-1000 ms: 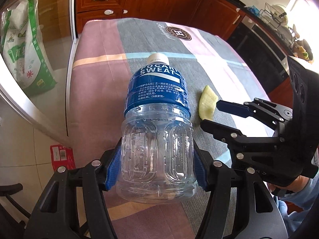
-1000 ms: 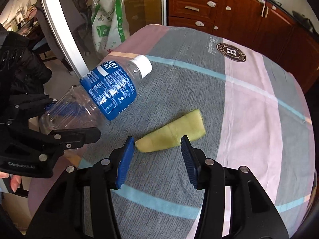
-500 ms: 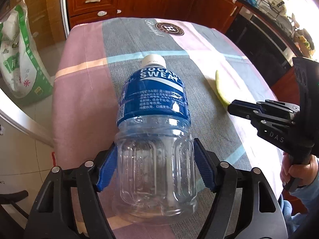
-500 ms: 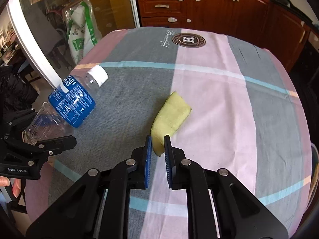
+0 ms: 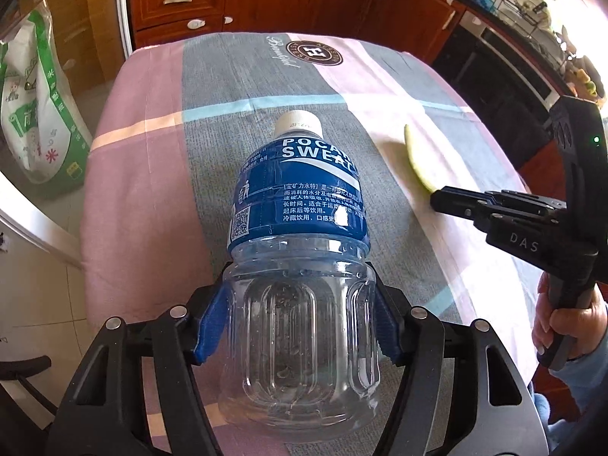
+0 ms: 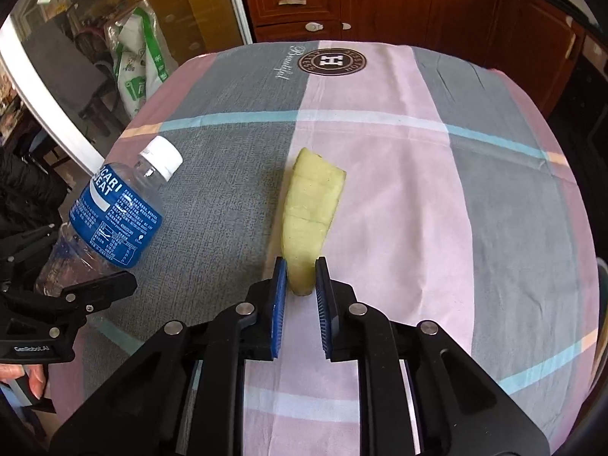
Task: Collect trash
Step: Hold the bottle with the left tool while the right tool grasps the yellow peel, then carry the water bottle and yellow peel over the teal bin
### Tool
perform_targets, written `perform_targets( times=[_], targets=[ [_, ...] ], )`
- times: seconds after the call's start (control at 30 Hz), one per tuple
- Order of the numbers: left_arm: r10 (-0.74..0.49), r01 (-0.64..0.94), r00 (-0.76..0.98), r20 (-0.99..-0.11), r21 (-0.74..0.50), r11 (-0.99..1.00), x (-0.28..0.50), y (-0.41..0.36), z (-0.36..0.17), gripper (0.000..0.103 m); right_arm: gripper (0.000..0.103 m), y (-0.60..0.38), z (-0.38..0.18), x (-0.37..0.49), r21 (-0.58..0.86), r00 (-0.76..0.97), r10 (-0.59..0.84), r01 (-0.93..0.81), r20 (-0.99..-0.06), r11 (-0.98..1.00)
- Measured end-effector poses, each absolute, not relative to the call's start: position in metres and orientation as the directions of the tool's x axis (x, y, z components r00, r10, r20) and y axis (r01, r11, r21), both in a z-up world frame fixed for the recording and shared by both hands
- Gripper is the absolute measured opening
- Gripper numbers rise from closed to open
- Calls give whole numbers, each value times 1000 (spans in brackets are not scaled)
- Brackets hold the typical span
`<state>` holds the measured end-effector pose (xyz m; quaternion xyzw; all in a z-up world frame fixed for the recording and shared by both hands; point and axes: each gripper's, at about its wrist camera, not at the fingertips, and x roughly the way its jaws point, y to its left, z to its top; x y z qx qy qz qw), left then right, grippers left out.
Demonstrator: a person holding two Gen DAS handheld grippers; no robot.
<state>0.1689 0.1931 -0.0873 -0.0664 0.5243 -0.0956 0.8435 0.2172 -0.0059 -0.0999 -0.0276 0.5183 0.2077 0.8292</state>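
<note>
The empty plastic bottle (image 5: 300, 266) sits clamped at its clear lower body in the left gripper (image 5: 300, 326), raised above the checked tablecloth (image 6: 437, 190). The yellow-green peel (image 6: 309, 220) lies on the cloth, its near end pinched between the right gripper's (image 6: 300, 288) blue pads.

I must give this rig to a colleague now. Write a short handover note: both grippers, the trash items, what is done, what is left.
Left gripper: shut on the Pocari Sweat bottle, gripping its clear lower body, cap pointing away.
Right gripper: shut on the near tip of the yellow-green peel; whether the far end rests on the tablecloth is unclear.
Done: both pieces grasped.
Left: carry both to a bin; none is in view.
</note>
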Motion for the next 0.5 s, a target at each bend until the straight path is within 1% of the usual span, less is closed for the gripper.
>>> perform_targets(
  times=[0.17,0.23,0.4,0.5],
  targets=[
    [-244,116,458,-855,-215,970,170,172,-74,65,13,-41,-89,212,293,353,392,-302,-849,907],
    [-251,128,464,-850,-217,968,170,162,-70,65,8,-48,-82,210,324,353,417,-294,-838,899],
    [-277,164,465,-841,-226,960,166,133,-62,65,7,-62,-62,202,327,390,432,-307,-813,894],
    [-283,190,461,-841,-219,957,166,115,-58,65,7,-79,-55,198,354,401,449,-291,-799,889]
  ],
)
